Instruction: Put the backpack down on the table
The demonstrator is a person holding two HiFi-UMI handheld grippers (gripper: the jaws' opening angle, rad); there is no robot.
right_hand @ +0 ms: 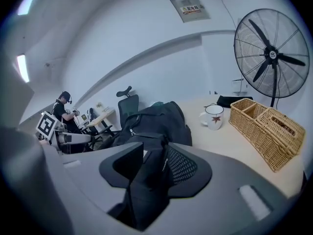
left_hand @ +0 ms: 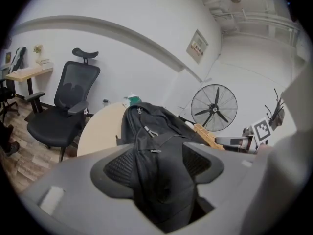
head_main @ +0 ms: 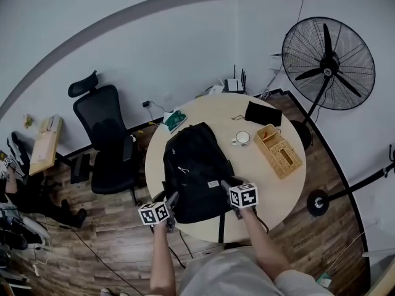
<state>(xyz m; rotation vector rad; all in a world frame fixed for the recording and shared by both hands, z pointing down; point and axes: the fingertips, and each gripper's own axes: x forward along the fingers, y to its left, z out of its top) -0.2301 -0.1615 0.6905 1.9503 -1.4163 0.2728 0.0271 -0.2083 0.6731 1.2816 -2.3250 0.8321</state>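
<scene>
A black backpack lies on the round light-wood table, its bottom toward the near edge. My left gripper is at the pack's near left corner. In the left gripper view the left gripper is shut on a fold of the backpack, which fills the gap between the pads. My right gripper is at the near right corner. In the right gripper view the right gripper is shut on a dark strap or fold of the backpack. A black strap hangs over the table's near edge.
To the pack's right stand a white mug and a wicker basket, with a black pouch behind them. A green item lies at the far left edge. An office chair stands left of the table and a big fan to the right.
</scene>
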